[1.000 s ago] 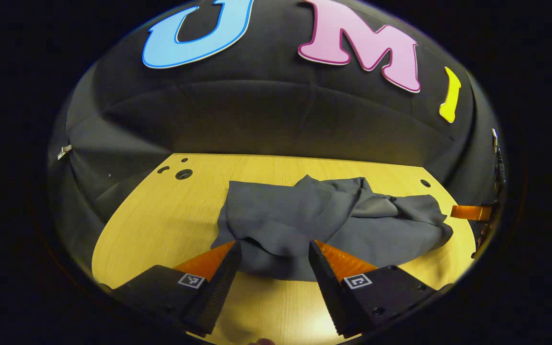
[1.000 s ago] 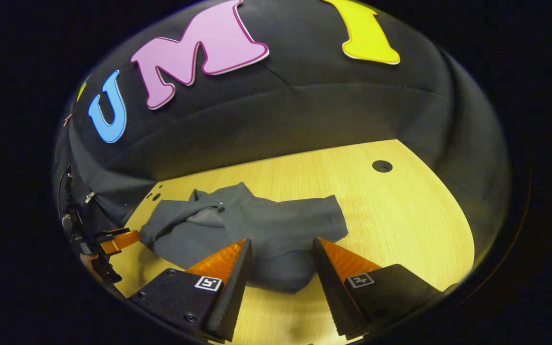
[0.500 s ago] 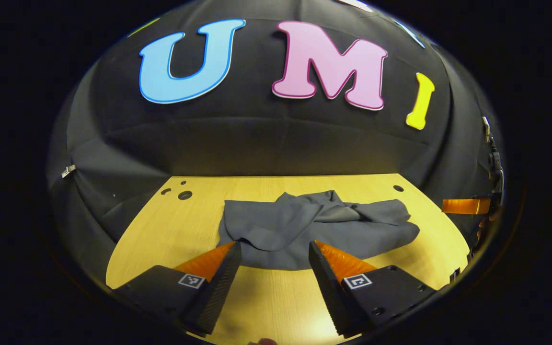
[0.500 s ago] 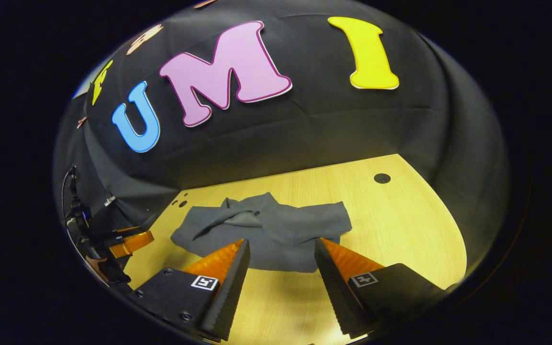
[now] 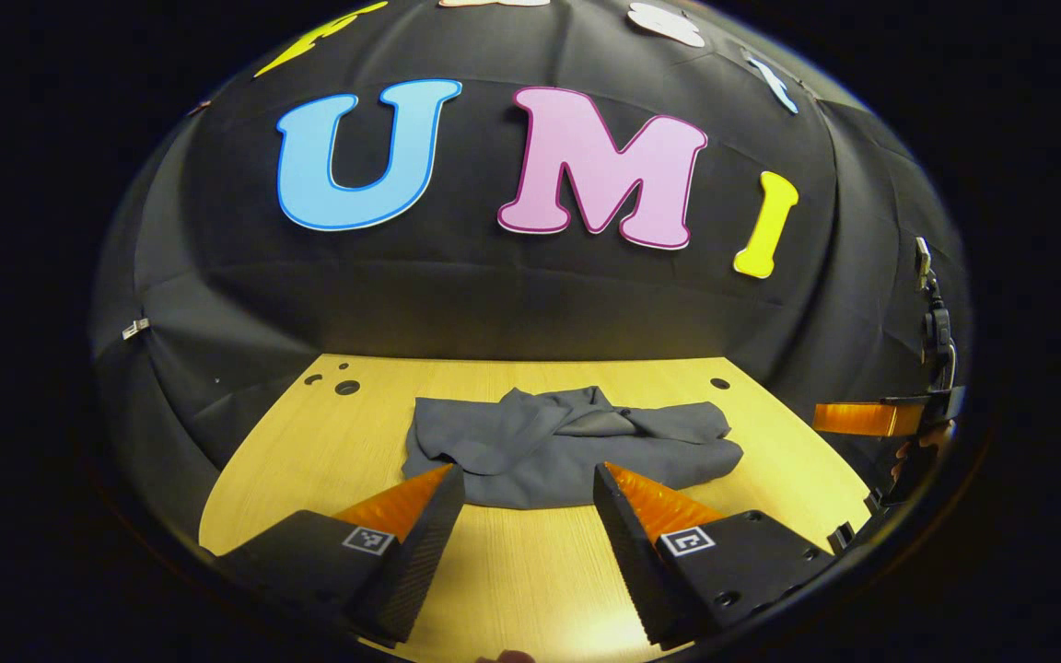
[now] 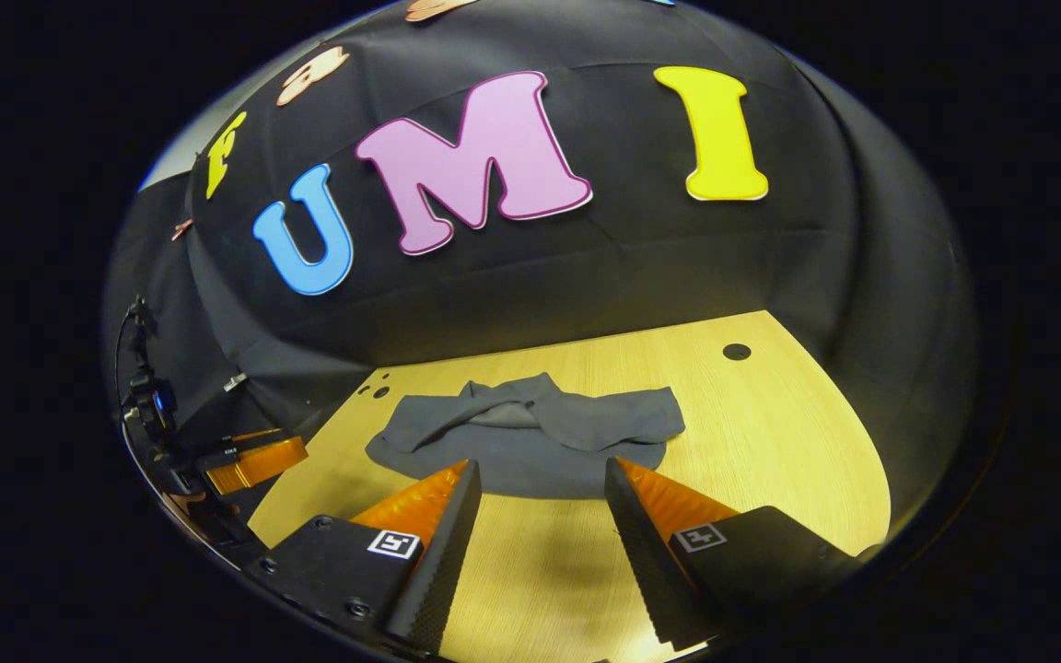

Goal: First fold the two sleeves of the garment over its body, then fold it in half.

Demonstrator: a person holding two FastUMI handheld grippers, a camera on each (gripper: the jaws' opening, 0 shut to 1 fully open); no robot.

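Garment (image 5: 567, 447) on table (image 5: 328, 451), just beyond both grippers' jaws; jaws apart, empty

A: Left gripper (image 5: 529, 479)?
B: Fingers (image 5: 425, 516) spread apart, nothing between them, held level.
A: Right gripper (image 6: 538, 474)?
B: Likewise parted and empty, alongside the left.
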